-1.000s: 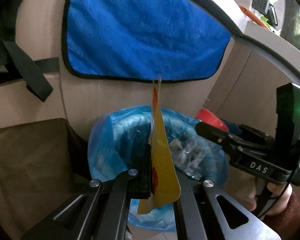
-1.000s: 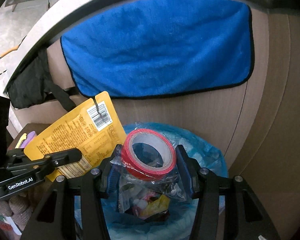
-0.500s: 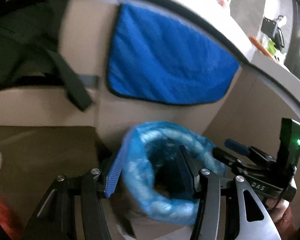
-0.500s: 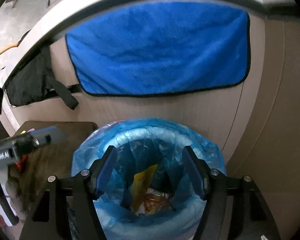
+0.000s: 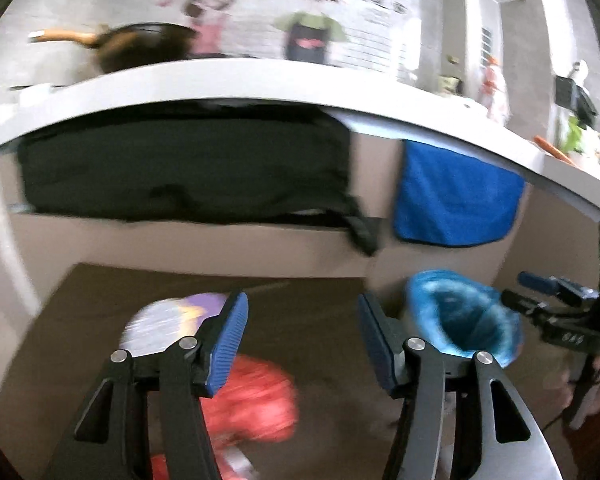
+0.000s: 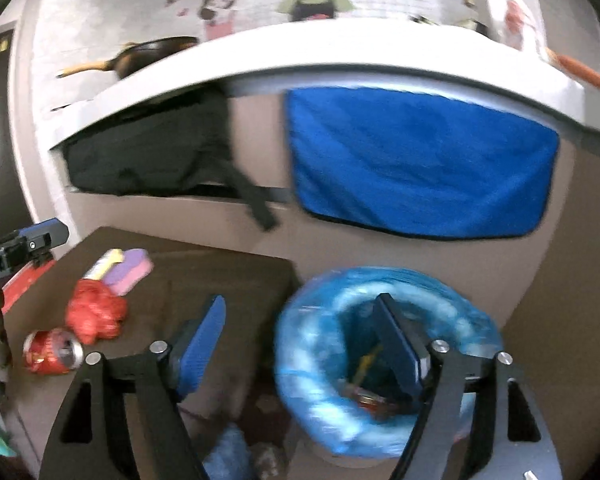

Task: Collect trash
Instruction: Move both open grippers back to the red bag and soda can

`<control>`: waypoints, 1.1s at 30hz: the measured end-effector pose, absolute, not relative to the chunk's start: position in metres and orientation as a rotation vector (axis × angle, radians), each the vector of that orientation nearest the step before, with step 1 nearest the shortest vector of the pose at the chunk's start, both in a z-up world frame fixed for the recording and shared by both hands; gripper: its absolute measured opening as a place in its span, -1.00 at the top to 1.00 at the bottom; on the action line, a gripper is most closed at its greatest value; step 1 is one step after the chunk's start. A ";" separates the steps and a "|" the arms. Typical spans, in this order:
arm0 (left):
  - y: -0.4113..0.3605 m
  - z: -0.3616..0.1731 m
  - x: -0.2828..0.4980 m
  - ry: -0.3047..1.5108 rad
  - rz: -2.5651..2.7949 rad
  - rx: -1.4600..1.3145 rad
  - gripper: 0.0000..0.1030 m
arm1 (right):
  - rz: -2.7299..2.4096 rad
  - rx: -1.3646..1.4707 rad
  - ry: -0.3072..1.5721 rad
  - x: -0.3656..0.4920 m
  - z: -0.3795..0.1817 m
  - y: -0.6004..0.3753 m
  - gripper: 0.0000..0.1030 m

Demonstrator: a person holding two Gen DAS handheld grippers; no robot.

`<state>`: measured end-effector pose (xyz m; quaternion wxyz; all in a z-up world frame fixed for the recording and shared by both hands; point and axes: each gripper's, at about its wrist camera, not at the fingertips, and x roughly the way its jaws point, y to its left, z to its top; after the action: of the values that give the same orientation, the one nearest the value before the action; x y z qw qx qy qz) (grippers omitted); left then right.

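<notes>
Two grippers, both empty, jaws opening. The red mesh bag point(image 6: 95, 312) and crushed can point(image 6: 53, 351) are seen near the brown table's point(image 6: 228, 280) left edge; the left gripper point(image 5: 300, 344) is held nearer, the bag just below-left of its jaws. The right gripper point(image 6: 300, 344) is held beside the blue-lined bin point(image 6: 384, 360).

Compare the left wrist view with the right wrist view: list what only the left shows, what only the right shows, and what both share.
Only the left wrist view shows the right gripper from the side and a hand holding it.

Only the right wrist view shows the crushed red can, the trash inside the bin, and the left gripper at the frame's edge.

Both show the blue-lined bin, the blue cloth, the black bag, the red mesh bundle, the pan and the brown table. Both grippers' jaws are opening, with nothing between them.
</notes>
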<state>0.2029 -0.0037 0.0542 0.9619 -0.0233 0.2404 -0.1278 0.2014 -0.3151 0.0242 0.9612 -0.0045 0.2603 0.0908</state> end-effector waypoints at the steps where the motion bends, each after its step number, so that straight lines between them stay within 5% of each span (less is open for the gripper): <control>1: 0.016 0.051 0.193 0.487 -0.222 -0.054 -0.19 | 0.208 -0.014 0.527 0.198 0.026 -0.301 -0.47; 14: 0.098 -0.031 0.140 0.660 -0.065 -0.103 -0.23 | 0.443 -0.071 0.624 0.200 0.007 -0.171 -0.47; 33: 0.121 -0.060 0.127 0.714 -0.122 -0.244 -0.23 | 0.558 -0.231 0.737 0.224 -0.028 -0.063 -0.47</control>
<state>0.1270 0.1213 -0.0599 0.9278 -0.1192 0.3485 -0.0598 0.2238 -0.0627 -0.0277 0.8886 -0.1110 0.3548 0.2686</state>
